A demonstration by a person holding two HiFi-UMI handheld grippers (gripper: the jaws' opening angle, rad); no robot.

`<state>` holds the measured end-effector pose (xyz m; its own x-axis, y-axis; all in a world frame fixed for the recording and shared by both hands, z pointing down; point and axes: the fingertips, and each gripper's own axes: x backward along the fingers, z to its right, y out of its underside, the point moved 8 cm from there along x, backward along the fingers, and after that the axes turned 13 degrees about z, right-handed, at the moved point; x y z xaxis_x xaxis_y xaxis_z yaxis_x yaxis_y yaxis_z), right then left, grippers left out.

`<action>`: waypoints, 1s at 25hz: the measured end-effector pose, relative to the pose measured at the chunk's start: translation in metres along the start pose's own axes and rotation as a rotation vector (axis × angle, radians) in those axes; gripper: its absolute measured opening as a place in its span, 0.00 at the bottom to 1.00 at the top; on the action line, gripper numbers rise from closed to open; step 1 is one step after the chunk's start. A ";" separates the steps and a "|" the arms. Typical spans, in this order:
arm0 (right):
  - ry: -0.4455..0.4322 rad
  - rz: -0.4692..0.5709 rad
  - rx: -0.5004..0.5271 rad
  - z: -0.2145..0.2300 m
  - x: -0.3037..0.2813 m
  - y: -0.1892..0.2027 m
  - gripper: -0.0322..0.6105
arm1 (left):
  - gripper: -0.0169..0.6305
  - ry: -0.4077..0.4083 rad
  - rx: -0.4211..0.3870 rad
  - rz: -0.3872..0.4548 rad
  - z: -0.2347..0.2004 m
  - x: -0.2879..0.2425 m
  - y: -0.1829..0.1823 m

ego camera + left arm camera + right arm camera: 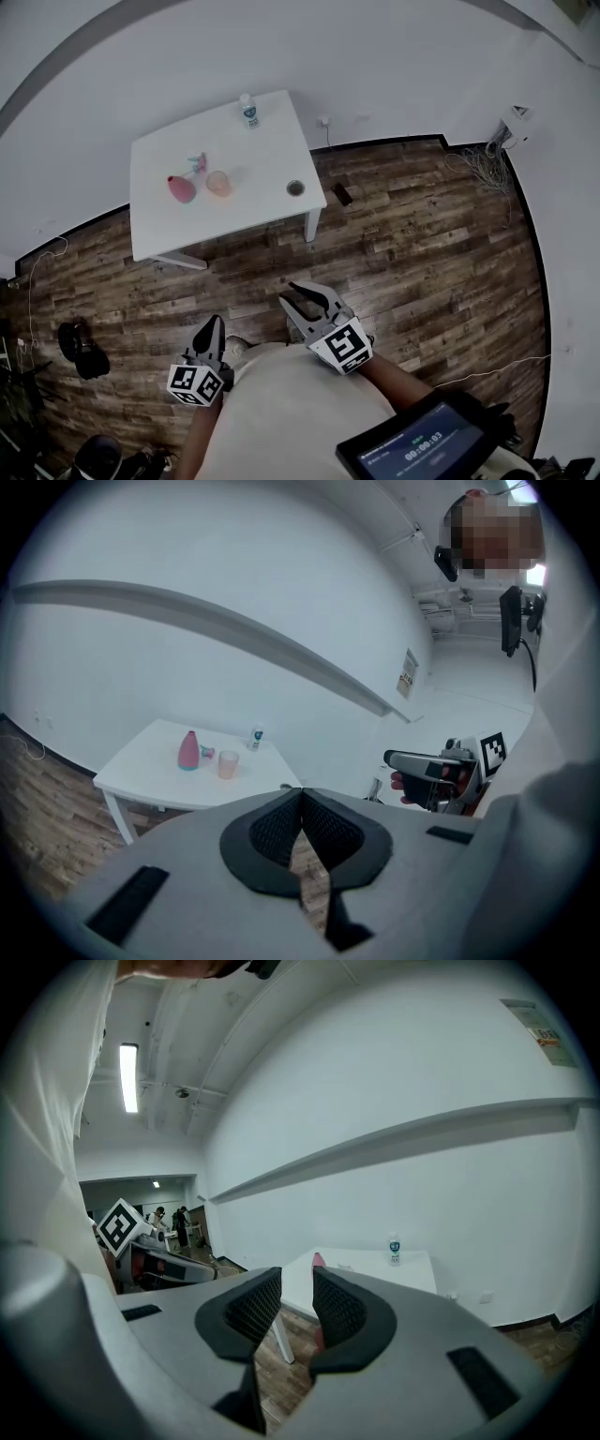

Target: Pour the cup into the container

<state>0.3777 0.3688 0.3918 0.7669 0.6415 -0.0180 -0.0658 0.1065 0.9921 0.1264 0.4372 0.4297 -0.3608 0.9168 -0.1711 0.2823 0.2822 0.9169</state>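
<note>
A white table point(267, 141) stands far ahead of me on the wood floor. On it are a translucent peach cup point(218, 184), a pink vase point(180, 188) beside it, and a small round dark-rimmed container point(295, 188) near the right edge. The cup point(228, 764) and the vase point(188, 751) also show in the left gripper view. My left gripper point(213, 325) is held low near my body, its pads touching, nothing in them. My right gripper point(302, 296) is beside it, jaws almost together and empty. Both are well short of the table.
A clear water bottle point(248, 111) stands at the table's far edge, and a small pink and teal object point(198, 163) lies by the vase. A dark object point(342, 195) lies on the floor by the table leg. Cables point(483, 164) run along the right wall. Black gear point(80, 349) sits at the left.
</note>
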 end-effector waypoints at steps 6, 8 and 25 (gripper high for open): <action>0.016 -0.007 -0.002 0.007 0.013 0.005 0.21 | 0.05 -0.024 -0.004 0.005 0.005 0.009 0.003; 0.035 -0.014 -0.010 0.018 0.017 0.009 0.21 | 0.05 -0.042 -0.003 0.004 0.006 0.012 0.004; 0.143 -0.048 -0.061 0.043 0.022 0.027 0.21 | 0.05 -0.064 0.019 -0.061 0.003 0.027 0.012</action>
<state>0.4206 0.3532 0.4235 0.6715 0.7358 -0.0870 -0.0732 0.1827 0.9804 0.1226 0.4658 0.4356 -0.3201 0.9139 -0.2497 0.2787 0.3428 0.8971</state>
